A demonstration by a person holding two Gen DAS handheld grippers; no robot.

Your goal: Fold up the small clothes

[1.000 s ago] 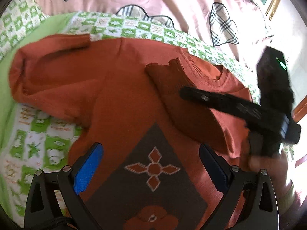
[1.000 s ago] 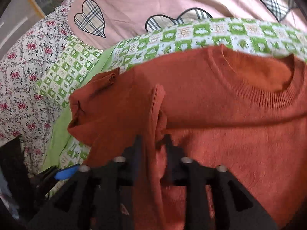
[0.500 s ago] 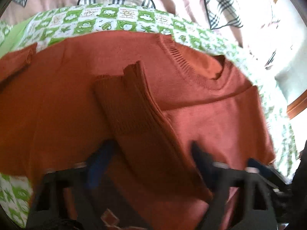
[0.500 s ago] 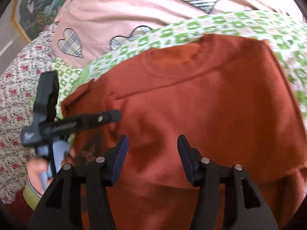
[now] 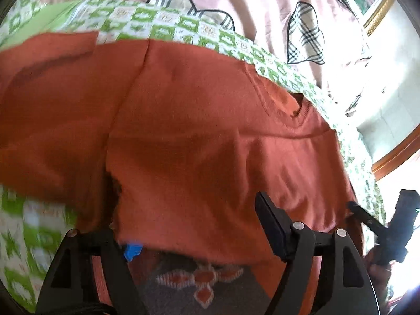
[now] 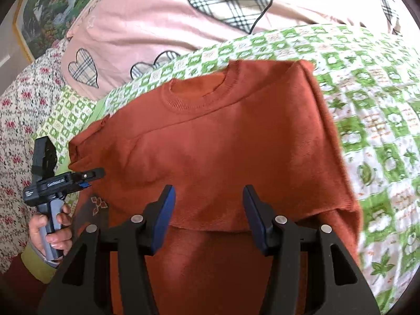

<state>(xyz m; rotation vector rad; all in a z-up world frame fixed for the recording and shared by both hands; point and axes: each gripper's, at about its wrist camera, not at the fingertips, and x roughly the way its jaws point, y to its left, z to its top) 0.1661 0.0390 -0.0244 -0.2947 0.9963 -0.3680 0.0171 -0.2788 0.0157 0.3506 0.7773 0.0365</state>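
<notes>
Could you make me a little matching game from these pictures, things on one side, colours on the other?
Things:
1. sweater
2. bedsheet
3. quilt with plaid hearts
4. pads of the right gripper

Colours:
a. blue
b. pink
c. rust orange
d. green and white checks

Pairs: 1-c, 2-d, 3-b, 4-a

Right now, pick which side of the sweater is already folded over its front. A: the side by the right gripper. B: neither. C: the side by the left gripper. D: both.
A: in the right wrist view the sweater shows a folded panel ending in a loose edge above the right gripper.
</notes>
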